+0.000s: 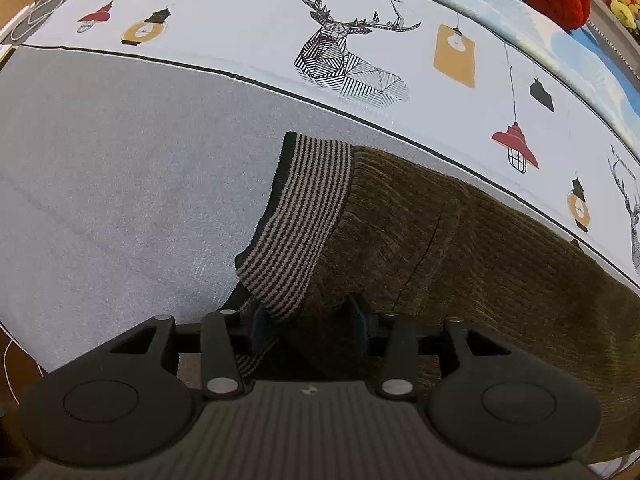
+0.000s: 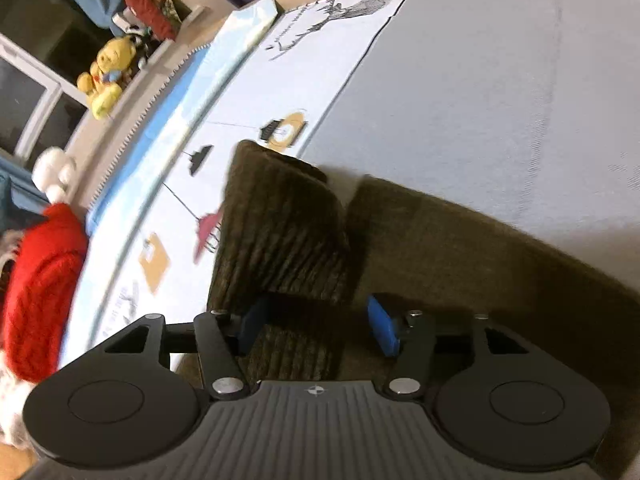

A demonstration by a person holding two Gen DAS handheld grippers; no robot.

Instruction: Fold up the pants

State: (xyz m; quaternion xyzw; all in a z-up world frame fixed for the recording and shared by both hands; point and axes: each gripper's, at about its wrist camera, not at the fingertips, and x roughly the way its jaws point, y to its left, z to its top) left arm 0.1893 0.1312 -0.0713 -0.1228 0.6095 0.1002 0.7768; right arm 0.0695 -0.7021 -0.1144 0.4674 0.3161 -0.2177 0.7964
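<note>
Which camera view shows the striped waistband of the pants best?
The left wrist view. There the striped waistband lies sharp and fully visible at the end of the brown corduroy pants. The right wrist view shows only blurred corduroy of the pants and no stripes.

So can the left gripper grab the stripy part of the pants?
Probably yes. The left gripper is open right at the stripy waistband, whose lower corner already sits between its pads. Nothing lies on top of the pants there, so the way looks free.
</note>
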